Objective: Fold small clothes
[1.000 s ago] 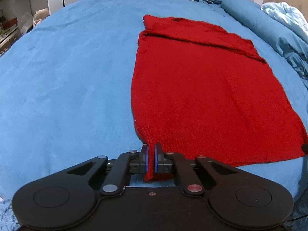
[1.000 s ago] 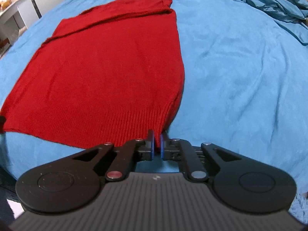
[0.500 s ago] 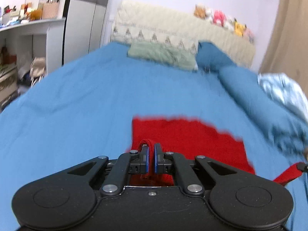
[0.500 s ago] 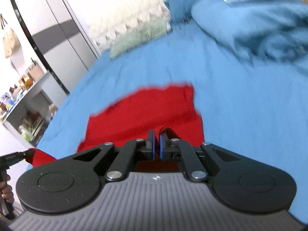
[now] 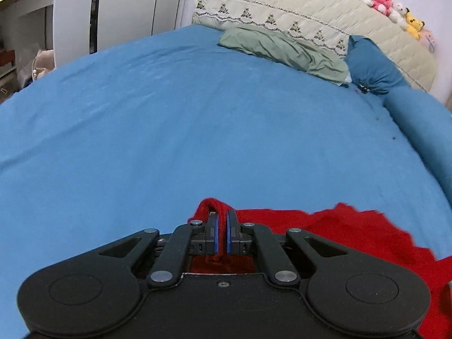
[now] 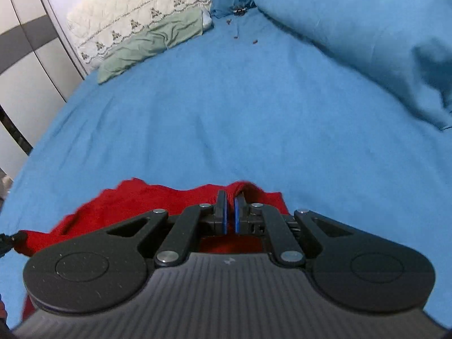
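Observation:
A red knit garment (image 5: 353,231) lies on the blue bed, mostly hidden under both grippers. My left gripper (image 5: 222,217) is shut on its left hem corner, with red knit looped over the fingertips. My right gripper (image 6: 230,200) is shut on the right hem corner of the same red garment (image 6: 135,200). Both corners are carried over the far part of the garment. The left gripper's tip shows at the left edge of the right wrist view (image 6: 11,240).
The blue bed sheet (image 5: 197,130) stretches ahead. A green pillow (image 5: 282,48), a cream quilted headboard (image 5: 325,17) and a dark blue bolster (image 5: 375,70) are at the far end. A blue duvet (image 6: 367,34) is bunched at the right. White cupboards (image 5: 135,2) stand left.
Both grippers have lifted the hem corners and carried them forward over the garment toward its far end. The spread-out garment has dropped out of sight beneath them.

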